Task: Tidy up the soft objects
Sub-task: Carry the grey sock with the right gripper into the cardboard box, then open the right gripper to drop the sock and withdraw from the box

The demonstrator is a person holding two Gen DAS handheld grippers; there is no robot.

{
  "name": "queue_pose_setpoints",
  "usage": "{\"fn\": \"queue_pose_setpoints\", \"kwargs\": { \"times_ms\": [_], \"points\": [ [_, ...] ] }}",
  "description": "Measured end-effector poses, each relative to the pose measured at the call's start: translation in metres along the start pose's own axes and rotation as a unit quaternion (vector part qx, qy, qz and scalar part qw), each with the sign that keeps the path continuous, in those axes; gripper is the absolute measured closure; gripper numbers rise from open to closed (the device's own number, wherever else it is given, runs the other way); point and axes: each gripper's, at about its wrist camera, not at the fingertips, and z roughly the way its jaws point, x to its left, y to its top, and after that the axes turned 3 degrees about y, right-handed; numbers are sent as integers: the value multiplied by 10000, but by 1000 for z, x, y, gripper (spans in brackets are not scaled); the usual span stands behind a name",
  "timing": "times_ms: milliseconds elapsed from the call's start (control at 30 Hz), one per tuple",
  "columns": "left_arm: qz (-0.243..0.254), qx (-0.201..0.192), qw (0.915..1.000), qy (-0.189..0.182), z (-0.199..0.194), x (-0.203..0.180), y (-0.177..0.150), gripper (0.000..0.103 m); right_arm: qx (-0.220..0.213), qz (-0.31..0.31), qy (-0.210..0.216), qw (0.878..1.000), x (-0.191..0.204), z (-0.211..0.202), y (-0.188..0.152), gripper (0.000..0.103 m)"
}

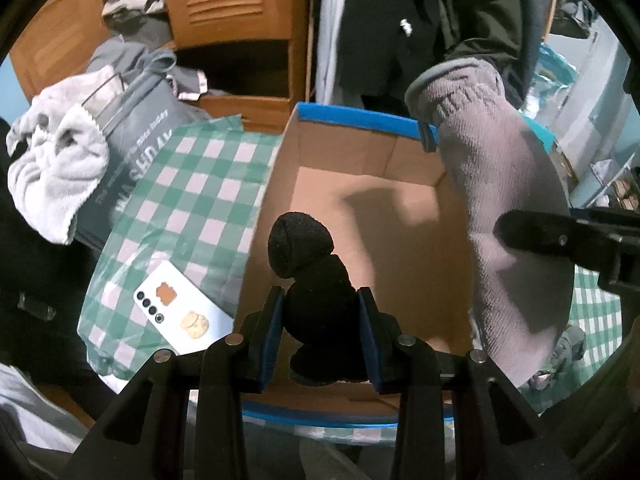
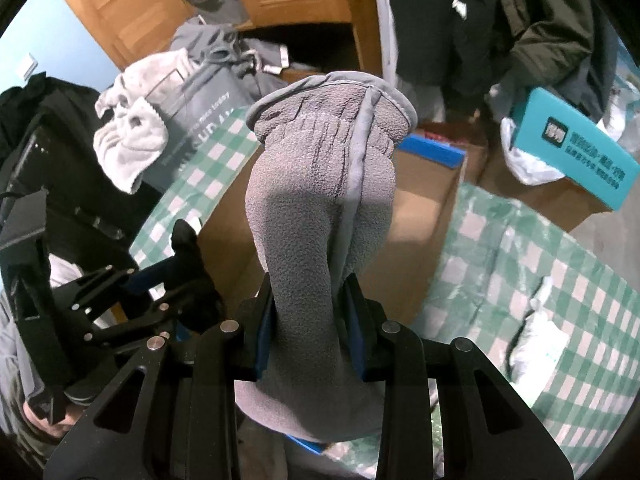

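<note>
Covering surface: checked cloth [image 1: 192, 200] | left gripper [image 1: 320, 320] clamps black sock [image 1: 308, 264] | right gripper [image 2: 310, 320] clamps grey sock [image 2: 316, 208]

Green-and-white checked cloth [image 1: 192, 200] under everything; white phone [image 1: 182, 312], near left, face down on it; grey bag [image 1: 136, 148] far left; teal box [image 2: 576, 156] far right; wooden louvred cabinet [image 1: 236, 4] behind.

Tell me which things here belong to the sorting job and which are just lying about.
Job: black sock in left gripper; grey sock in right gripper; cardboard box.
Lying about: phone, white towel, teal box.
</note>
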Motion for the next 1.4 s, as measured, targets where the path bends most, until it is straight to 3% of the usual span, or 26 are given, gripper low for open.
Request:
{"fn": "queue_pose_setpoints", "kwargs": {
  "times_ms": [300, 433, 500, 567, 633, 833, 1133, 1400],
  "points": [
    [10, 231, 9997, -45, 11, -1, -3, 67, 349, 15, 10, 9994, -1, 26, -4, 71],
    [56, 234, 9997, -33, 12, -6, -2, 66, 356, -2, -31, 9994, -1, 29, -4, 57],
    [50, 233, 9997, -26, 11, -6, -1, 65, 291, 28, -82, 9995, -1, 28, -4, 56],
    [33, 208, 9998, -22, 10, -6, -1, 63, 187, 66, -146, 9997, -3, 24, -3, 43],
    [18, 190, 9998, 42, 9, -6, -1, 52, 43, 141, -168, 9998, -6, 18, -2, 33],
    [28, 148, 9999, 45, 5, -8, 1, 43, -369, 317, -225, 9986, -15, -2, 0, 22],
    [248, 64, 9997, -17, -1, -29, 3, 35, -601, 277, -337, 9972, -26, -20, -7, 22],
    [485, -14, 9988, -110, -6, -54, 3, 34, -870, 355, -418, 9947, -45, -42, -21, 22]
  ]
}}
